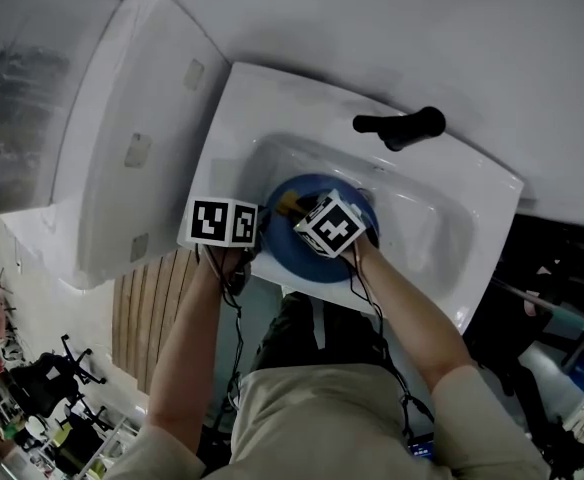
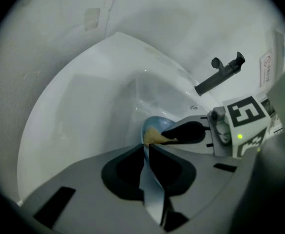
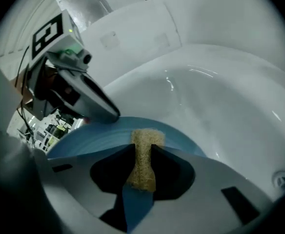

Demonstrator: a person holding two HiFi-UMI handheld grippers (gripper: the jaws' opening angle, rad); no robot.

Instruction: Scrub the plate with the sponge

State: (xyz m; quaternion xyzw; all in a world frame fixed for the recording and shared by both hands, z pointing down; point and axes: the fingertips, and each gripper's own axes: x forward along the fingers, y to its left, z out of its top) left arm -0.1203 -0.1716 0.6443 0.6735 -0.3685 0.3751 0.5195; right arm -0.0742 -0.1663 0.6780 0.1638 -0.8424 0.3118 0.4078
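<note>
pinching with the left gripper [image 2: 146, 149] the rim of the blue plate [image 1: 307, 260], inside the white sink [image 1: 442, 223]; squeezing the tan sponge [image 3: 143, 167] in the right gripper [image 3: 143, 147], seemingly pressed on the plate's face near its middle, black tap [image 1: 402, 125] beyond.

No legible words, brands or numbers anywhere. Only black-and-white square code patterns on two marker cubes in head view: centre-left cube [image 1: 224, 221] and centre cube [image 1: 329, 224]. White sticker [image 2: 267, 68] at upper right of left gripper view, round logo plus print, too small to read.
</note>
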